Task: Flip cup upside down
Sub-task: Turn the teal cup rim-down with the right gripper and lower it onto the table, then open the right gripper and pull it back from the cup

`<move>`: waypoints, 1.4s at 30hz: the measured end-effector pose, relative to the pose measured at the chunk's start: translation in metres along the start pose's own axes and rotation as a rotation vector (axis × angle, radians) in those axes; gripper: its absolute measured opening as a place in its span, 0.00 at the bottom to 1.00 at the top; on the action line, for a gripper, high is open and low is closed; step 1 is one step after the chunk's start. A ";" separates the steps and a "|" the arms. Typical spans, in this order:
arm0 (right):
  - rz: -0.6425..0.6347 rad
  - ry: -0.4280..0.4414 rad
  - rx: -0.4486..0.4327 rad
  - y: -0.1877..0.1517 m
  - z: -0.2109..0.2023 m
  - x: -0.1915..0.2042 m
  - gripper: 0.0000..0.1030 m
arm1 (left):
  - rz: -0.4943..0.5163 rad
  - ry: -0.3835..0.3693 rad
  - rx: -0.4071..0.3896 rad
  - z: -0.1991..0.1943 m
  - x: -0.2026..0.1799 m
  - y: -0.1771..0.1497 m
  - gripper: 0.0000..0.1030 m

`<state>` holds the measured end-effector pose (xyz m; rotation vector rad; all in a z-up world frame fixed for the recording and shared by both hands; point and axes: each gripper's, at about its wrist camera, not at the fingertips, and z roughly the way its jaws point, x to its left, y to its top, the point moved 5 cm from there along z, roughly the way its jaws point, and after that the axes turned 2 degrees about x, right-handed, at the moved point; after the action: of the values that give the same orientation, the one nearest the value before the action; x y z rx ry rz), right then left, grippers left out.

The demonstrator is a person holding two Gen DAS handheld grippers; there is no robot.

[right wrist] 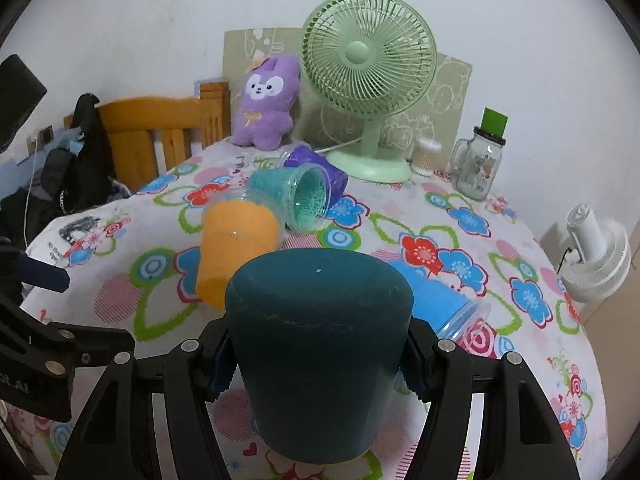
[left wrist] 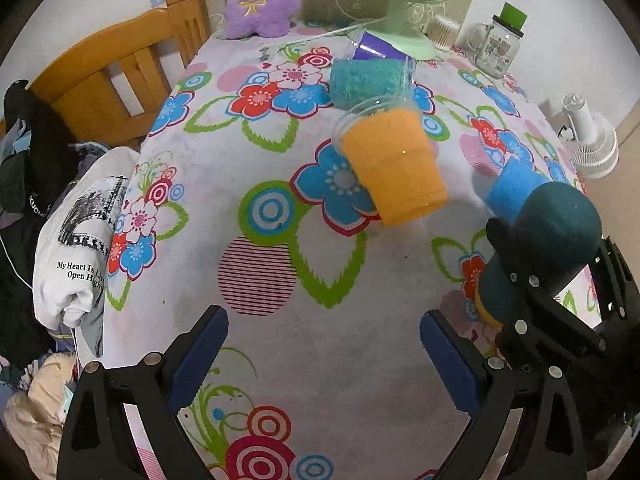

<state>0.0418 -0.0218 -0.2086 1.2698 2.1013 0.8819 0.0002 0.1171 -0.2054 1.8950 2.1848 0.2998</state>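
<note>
My right gripper (right wrist: 318, 364) is shut on a dark teal cup (right wrist: 316, 344), held with its closed base toward the camera and up, above the table. It also shows in the left wrist view (left wrist: 544, 248) at the right. My left gripper (left wrist: 324, 340) is open and empty over the flowered tablecloth (left wrist: 280, 360). An orange cup (left wrist: 394, 168) (right wrist: 236, 252), a teal cup (left wrist: 368, 82) (right wrist: 296, 196), a purple cup (left wrist: 380, 46) (right wrist: 320, 168) and a light blue cup (left wrist: 516, 190) (right wrist: 440, 300) lie on their sides on the table.
A green desk fan (right wrist: 368, 80), a purple plush toy (right wrist: 268, 104), a glass mug with a green lid (right wrist: 480, 164) and a cotton swab jar (right wrist: 426, 156) stand at the back. A wooden chair (left wrist: 120, 76) and clothes (left wrist: 72, 240) are at the left. A white fan (right wrist: 596, 256) is at the right.
</note>
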 end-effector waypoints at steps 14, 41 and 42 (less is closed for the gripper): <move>0.224 0.005 0.153 0.022 -0.042 -0.039 0.84 | 0.058 -0.071 0.040 -0.041 -0.020 0.013 0.95; 0.371 -0.012 0.258 0.090 -0.141 -0.103 0.96 | 0.051 -0.133 -0.161 -0.170 -0.072 0.049 1.00; 0.371 -0.008 0.258 0.090 -0.143 -0.103 0.96 | 0.049 -0.140 -0.162 -0.172 -0.072 0.048 1.00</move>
<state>0.0331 -0.1205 -0.0376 1.8364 2.0559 0.7661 0.0024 0.0524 -0.0242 1.8252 1.9648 0.3319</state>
